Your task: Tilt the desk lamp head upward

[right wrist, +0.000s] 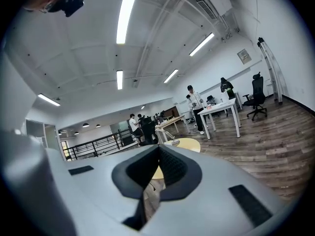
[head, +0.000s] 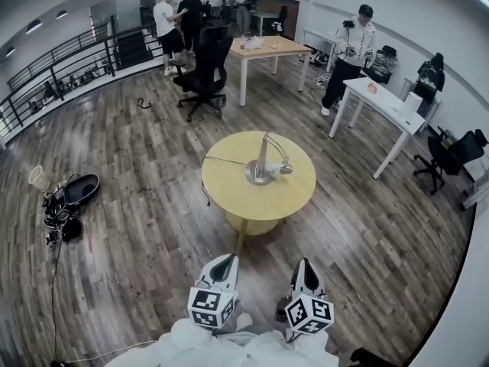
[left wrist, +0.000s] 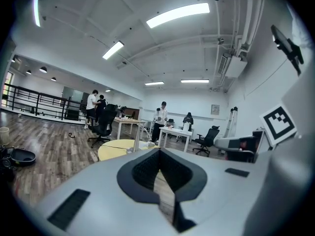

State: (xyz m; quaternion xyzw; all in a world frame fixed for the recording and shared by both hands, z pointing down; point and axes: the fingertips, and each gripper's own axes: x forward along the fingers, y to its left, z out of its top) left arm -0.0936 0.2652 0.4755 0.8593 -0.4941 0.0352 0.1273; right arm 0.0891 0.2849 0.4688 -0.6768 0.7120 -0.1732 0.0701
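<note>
Desk lamp [head: 263, 161] stands on the round yellow counter [head: 229, 191], with its head hanging low. The left gripper [head: 226, 260] and right gripper [head: 305, 264] are well apart from it, fingers pressed together on nothing.

"What's on that round yellow worktop [head: 229, 196]?"
"Only the desk lamp [head: 262, 164], its round base near the middle, and a thin cable [head: 224, 160] running off the left edge."
"And underneath?"
"Dark plank floor [head: 137, 167]."
</note>
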